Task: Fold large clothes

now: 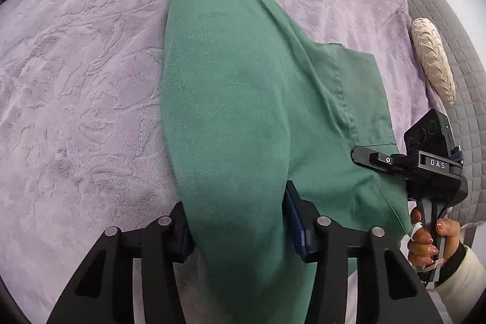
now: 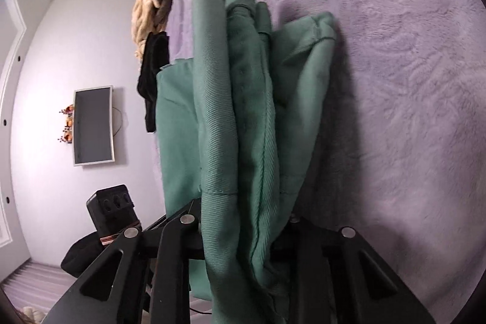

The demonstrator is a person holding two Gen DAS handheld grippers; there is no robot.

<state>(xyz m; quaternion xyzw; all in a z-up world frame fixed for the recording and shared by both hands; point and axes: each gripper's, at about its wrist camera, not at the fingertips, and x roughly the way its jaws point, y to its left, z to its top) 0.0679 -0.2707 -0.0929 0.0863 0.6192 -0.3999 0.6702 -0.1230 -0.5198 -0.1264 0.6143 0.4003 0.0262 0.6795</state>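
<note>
Garment, green, lying lengthwise on lilac bedspread, far end near middle of bed, near end lifted. Left gripper pinching a thick fold of cloth between both pads. Right gripper clamped on a bunched, seamed edge, several layers gathered in the jaws. Wide bare bedspread to the left of the cloth; less room on the right, toward grey quilted edge and cream cushion. Beyond the bed: white wall, wall-mounted screen, black cloth draped over bed edge.
</note>
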